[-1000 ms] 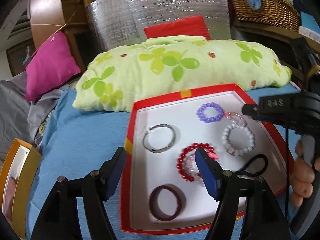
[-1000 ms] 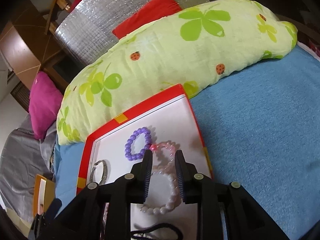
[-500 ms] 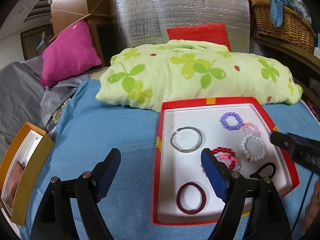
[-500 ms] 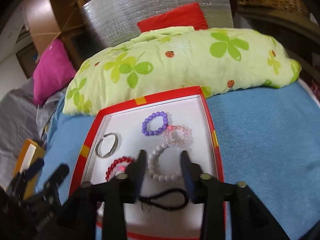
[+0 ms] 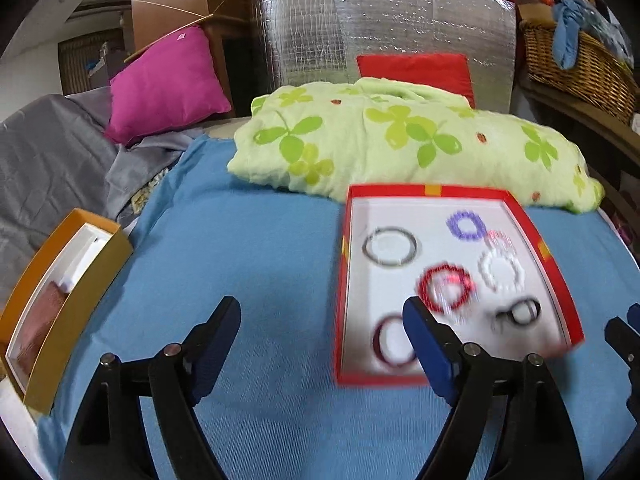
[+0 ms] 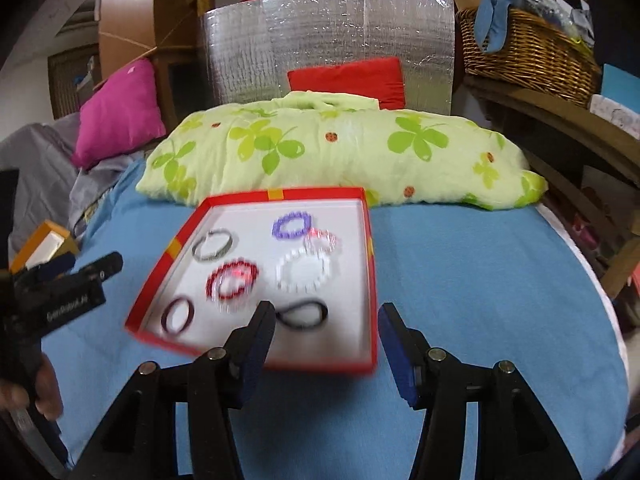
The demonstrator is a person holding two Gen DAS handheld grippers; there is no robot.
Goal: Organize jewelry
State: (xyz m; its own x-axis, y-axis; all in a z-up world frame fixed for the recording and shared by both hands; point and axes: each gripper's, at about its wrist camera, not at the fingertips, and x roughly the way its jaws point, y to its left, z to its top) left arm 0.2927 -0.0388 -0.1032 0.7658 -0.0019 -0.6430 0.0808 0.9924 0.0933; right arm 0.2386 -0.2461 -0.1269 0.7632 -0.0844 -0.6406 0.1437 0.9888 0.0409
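Observation:
A red tray (image 5: 400, 191) with a white floor lies on the blue bedcover (image 5: 260, 248). Several bracelets lie loose in it: a purple bead one (image 5: 452, 222), a silver bangle (image 5: 366, 247), a red bead one (image 5: 424, 284), a white bead one (image 6: 282, 270), a black hair tie (image 6: 304, 322) and a dark red bangle (image 6: 166, 314). My left gripper (image 5: 320, 340) hangs open over the cover, left of the tray, with nothing in it. My right gripper (image 6: 326, 332) hovers over the tray's near right corner. Its jaws are opening and hold nothing.
An orange box (image 5: 80, 308) with a white lining sits at the bed's left edge. A green clover pillow (image 5: 400, 140) lies just behind the tray, with a pink cushion (image 5: 164, 84) and a silver foil panel (image 6: 328, 40) further back. A wicker basket (image 6: 528, 44) stands on a shelf at right.
Both grippers have drawn back and up from the tray. The right jaws have spread from nearly shut over the pink beads. The left gripper has shifted left, off the tray.

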